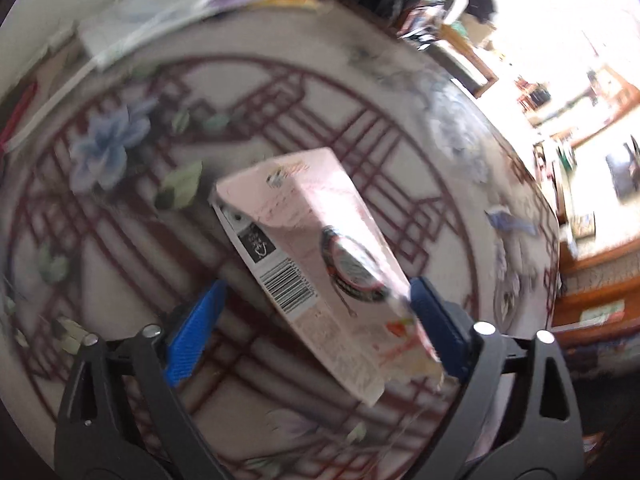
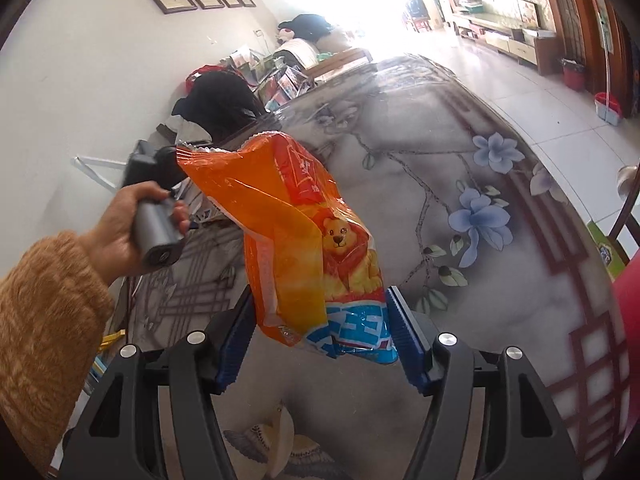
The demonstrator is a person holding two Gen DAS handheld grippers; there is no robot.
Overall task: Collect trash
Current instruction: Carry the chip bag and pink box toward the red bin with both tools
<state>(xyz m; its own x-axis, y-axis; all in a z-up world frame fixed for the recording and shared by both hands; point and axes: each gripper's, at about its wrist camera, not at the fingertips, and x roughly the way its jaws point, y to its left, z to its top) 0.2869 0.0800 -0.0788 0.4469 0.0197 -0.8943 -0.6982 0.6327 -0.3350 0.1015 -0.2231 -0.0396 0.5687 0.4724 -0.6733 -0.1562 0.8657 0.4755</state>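
Observation:
In the left wrist view a pink drink carton (image 1: 316, 256) with a barcode lies tilted between my blue pads. The right pad (image 1: 434, 324) touches its near end; the left pad (image 1: 196, 332) stands well apart from it. My left gripper (image 1: 316, 320) is open around the carton, above the patterned table (image 1: 120, 240). In the right wrist view my right gripper (image 2: 320, 332) is shut on an orange snack bag (image 2: 304, 240) with a lion picture, held above the table (image 2: 500, 312). The person's left hand with the other gripper's handle (image 2: 156, 224) shows at left.
White papers and cables (image 1: 132, 28) lie at the table's far edge. Dark clothing (image 2: 220, 100) and clutter (image 2: 280, 76) sit at the table's far end. A red object (image 2: 628, 320) is at the right edge. Tiled floor (image 2: 540, 96) runs right of the table.

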